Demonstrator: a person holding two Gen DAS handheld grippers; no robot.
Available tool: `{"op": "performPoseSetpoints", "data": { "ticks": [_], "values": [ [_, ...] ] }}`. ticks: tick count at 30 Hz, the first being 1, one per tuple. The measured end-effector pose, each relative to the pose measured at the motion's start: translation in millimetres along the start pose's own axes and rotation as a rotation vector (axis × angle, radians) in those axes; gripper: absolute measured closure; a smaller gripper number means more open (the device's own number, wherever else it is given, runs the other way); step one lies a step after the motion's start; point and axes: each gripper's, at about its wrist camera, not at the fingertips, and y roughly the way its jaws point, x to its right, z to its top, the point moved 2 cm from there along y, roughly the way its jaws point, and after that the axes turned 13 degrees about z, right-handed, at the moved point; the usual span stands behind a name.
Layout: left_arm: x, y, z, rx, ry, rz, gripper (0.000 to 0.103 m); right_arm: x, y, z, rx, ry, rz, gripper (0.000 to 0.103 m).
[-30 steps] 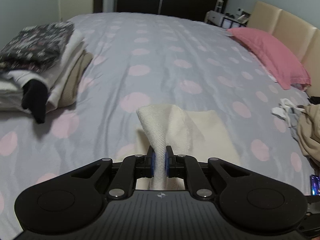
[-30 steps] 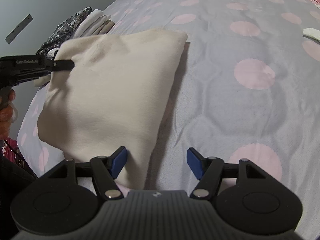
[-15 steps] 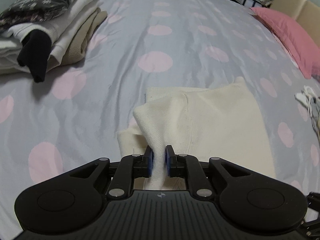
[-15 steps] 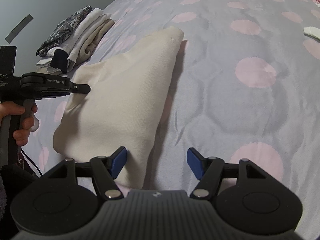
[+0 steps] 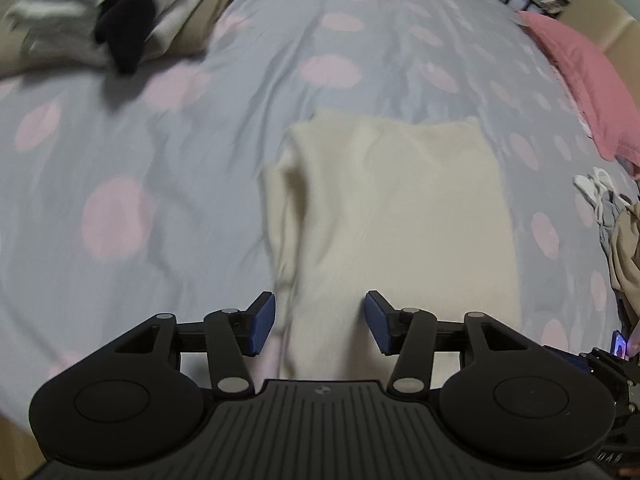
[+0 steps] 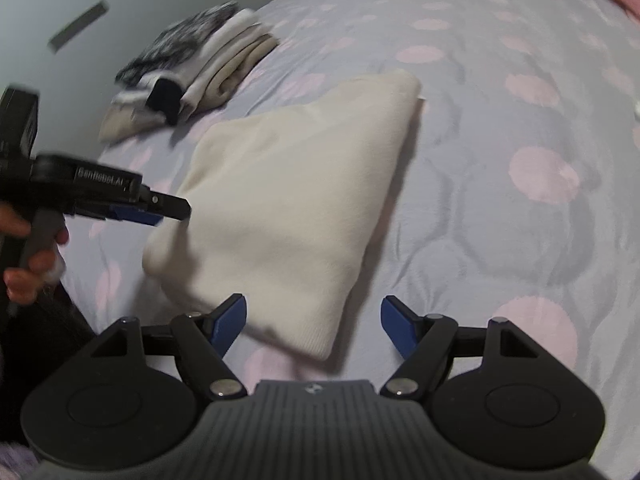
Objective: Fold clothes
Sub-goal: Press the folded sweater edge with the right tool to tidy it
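Observation:
A cream folded garment (image 5: 400, 208) lies flat on the grey bedspread with pink dots (image 5: 160, 160). My left gripper (image 5: 320, 322) hovers over its near left edge with its jaws opening. The cloth runs between the blue pads, which stand clear of it on both sides. In the right wrist view the same garment (image 6: 288, 200) spreads ahead, with its near corner under my right gripper (image 6: 314, 326). That gripper's jaws are wide and still opening, and they grip nothing. The left gripper (image 6: 168, 210) shows at the garment's left edge, held by a person's hand (image 6: 36, 256).
A stack of folded clothes (image 5: 120, 12) sits at the far left of the bed, also seen as the stack (image 6: 200, 64) in the right wrist view. A pink pillow (image 5: 580, 72) lies at the far right, and a heap of unfolded clothes (image 5: 624, 240) at the right edge.
The left gripper has opened and let go of the cream fold, which has dropped flat onto the garment. It has also dipped lower. The right gripper's jaws have widened slightly.

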Motion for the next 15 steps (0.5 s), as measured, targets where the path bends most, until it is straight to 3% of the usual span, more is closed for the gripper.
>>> {"op": "performPoseSetpoints", "data": {
  "ticks": [4,8,11,13,14,15],
  "values": [
    [-5,1,-14,-0.037,-0.031,-0.008,0.056,-14,6,-9,-0.044,-0.073,-0.037,0.031],
    [-1,1,-25,-0.052,-0.017,-0.016,0.057,-14,15,-17,-0.082,-0.075,-0.056,0.049],
    [3,4,-30,-0.061,0.005,-0.006,0.060,-6,18,-15,-0.062,-0.040,-0.056,0.055],
    [5,4,-31,-0.048,0.020,0.009,0.072,1,18,-11,-0.042,-0.003,-0.052,0.064],
    [4,3,-32,-0.045,0.019,0.009,0.075,5,18,-10,-0.037,0.010,-0.053,0.077],
    [4,3,-33,-0.044,0.017,0.006,0.086,6,17,-9,-0.039,0.020,-0.054,0.083]
  ]
}}
